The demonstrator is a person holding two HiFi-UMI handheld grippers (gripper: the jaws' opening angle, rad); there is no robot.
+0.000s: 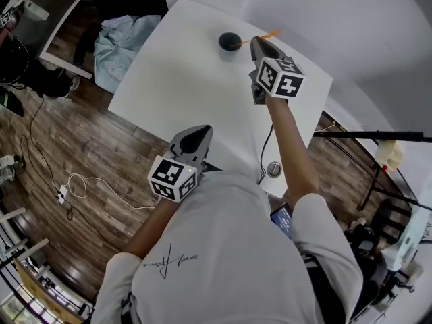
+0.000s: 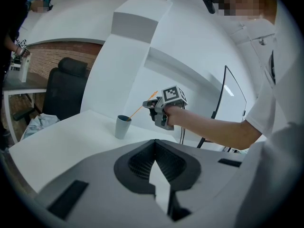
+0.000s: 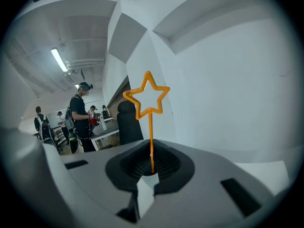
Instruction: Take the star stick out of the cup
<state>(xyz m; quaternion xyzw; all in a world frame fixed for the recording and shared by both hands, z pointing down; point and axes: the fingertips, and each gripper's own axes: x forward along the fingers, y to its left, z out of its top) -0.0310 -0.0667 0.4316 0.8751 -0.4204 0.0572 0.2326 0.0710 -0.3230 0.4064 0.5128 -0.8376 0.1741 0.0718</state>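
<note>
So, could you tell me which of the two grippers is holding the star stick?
The right gripper: its jaws pinch the star stick, while the left gripper is shut on nothing.

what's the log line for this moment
right tool: shut on star stick | stick: lower end at cup mouth | left tool: shut, empty | cup: upright on table

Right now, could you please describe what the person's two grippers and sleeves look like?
Both the left gripper and right gripper are grey, tapering to dark ribbed pads, each carrying a white cube with black square markers. The person wears a short-sleeved pale T-shirt.
</note>
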